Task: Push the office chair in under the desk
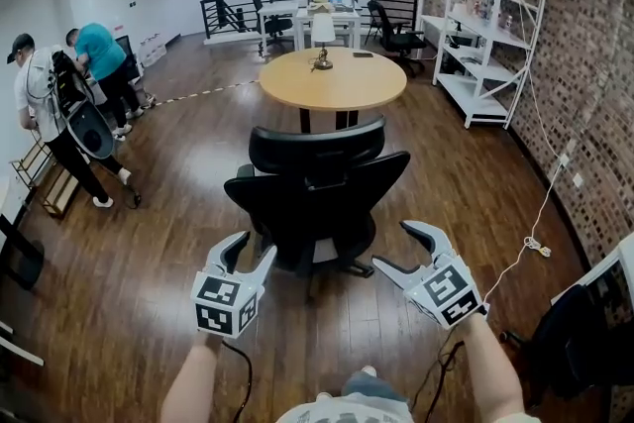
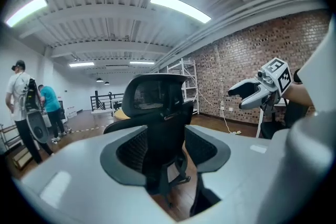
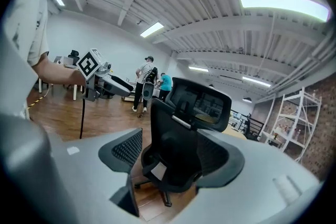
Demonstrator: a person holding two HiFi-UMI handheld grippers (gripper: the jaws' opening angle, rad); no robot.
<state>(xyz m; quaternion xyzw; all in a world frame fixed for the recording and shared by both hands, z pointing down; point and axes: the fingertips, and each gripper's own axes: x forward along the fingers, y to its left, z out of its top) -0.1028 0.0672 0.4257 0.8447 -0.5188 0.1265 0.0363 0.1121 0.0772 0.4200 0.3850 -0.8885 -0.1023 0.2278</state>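
A black office chair [image 1: 317, 198] stands with its back toward me, in front of a round wooden desk [image 1: 332, 79]. Its seat sits just short of the desk's near edge. My left gripper [image 1: 253, 248] hangs open behind the chair's left side, apart from it. My right gripper [image 1: 393, 246] is open too, behind the right side, touching nothing. In the left gripper view the chair [image 2: 157, 113] shows beyond the open jaws, with the right gripper [image 2: 247, 94] off to the right. The right gripper view frames the chair [image 3: 184, 139] between its jaws, and the left gripper [image 3: 113, 84] shows at the left.
A small lamp [image 1: 322, 35] stands on the desk. Two people [image 1: 50, 114] work at the left. White shelving [image 1: 485, 25] lines the brick wall at the right, and a white cable [image 1: 530, 243] trails over the wooden floor. More desks and chairs [image 1: 396, 35] stand behind.
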